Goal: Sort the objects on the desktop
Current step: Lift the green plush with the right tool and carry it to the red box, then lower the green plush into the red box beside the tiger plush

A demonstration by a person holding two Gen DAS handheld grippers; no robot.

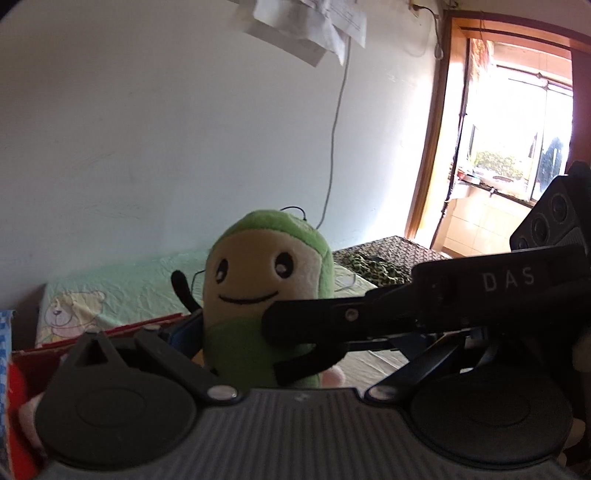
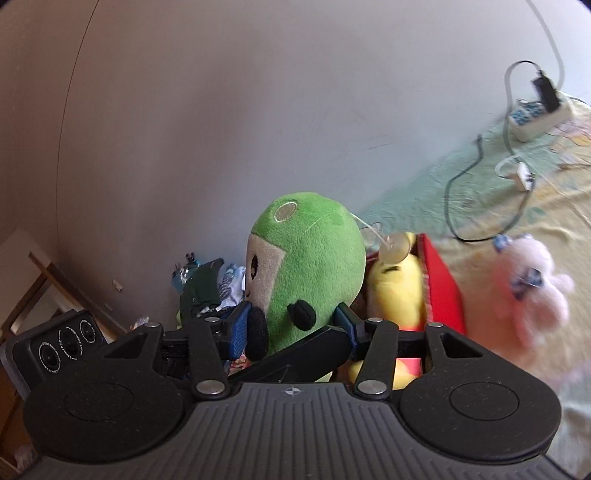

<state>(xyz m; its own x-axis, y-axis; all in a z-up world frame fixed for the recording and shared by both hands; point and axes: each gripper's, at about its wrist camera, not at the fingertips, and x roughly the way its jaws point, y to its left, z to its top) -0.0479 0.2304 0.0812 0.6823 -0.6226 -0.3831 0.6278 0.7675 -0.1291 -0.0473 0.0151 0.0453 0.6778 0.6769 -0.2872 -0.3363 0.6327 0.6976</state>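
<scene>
Gripping from both sides at once, the two tools share one green plush toy [image 1: 258,295]. It stands upright with its smiling cream face turned toward the left wrist camera, held above a red box [image 2: 441,284]. The left tool [image 1: 236,339] has its blue-padded finger [image 1: 186,332] pressed against the toy's side, just under a raised black arm; its other finger is hidden behind the right tool's black linkage, which crosses in from the right and bears the letters DAS. So the left tool looks clamped on the toy, though only one contact is plain.

From the right wrist camera the toy shows in profile – green back, cream face to the left. The right tool [image 2: 291,328] is clamped on the toy's lower body, a blue pad on either side, one of them against a black hand.

Behind the toy, inside the red box, lies a yellow plush [image 2: 399,284]. A pink plush [image 2: 528,288], blurred, rests on the bed [image 2: 498,221] just beside the box. Farther off on the pale green sheet sit a white power strip [image 2: 535,118] and trailing cables. The left view shows a white wall, papers [image 1: 314,26] hung high, and a bright window [image 1: 517,147] beyond a wooden door frame.
</scene>
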